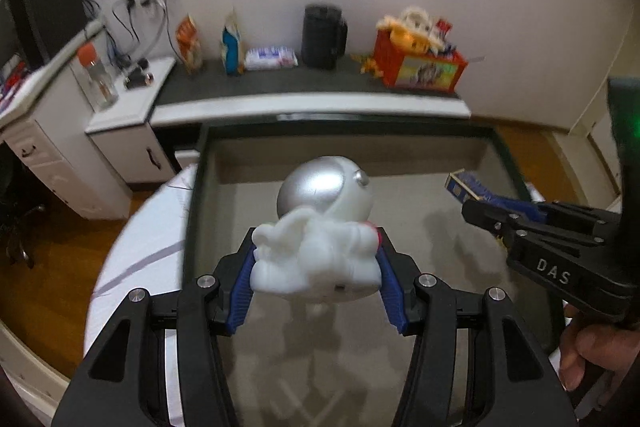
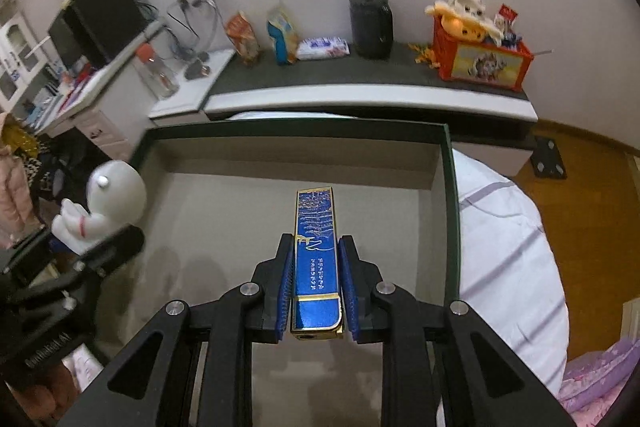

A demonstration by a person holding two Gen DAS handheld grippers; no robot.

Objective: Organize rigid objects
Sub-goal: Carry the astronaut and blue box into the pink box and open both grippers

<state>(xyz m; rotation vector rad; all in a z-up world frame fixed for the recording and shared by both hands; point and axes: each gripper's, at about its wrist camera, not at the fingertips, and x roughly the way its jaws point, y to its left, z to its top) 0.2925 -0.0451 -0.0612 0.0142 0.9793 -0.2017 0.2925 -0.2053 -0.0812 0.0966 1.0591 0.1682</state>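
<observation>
My left gripper point(image 1: 316, 255) is shut on a white astronaut figure point(image 1: 320, 239) with a silver helmet, held above the inside of a large grey box point(image 1: 400, 163) with a dark green rim. My right gripper point(image 2: 314, 251) is shut on a long blue box with gold print point(image 2: 315, 243), also held over the grey box point(image 2: 280, 163). In the left wrist view the right gripper point(image 1: 476, 207) and the blue box point(image 1: 464, 185) show at the right. In the right wrist view the astronaut point(image 2: 108, 203) and left gripper show at the left.
A dark-topped shelf point(image 1: 280, 83) along the wall carries snack bags, a black cylinder point(image 1: 322, 37) and a red toy crate point(image 1: 420, 61). White drawers point(image 1: 120, 115) stand at the left. A white bed point(image 2: 508, 247) lies under the box, wood floor beyond.
</observation>
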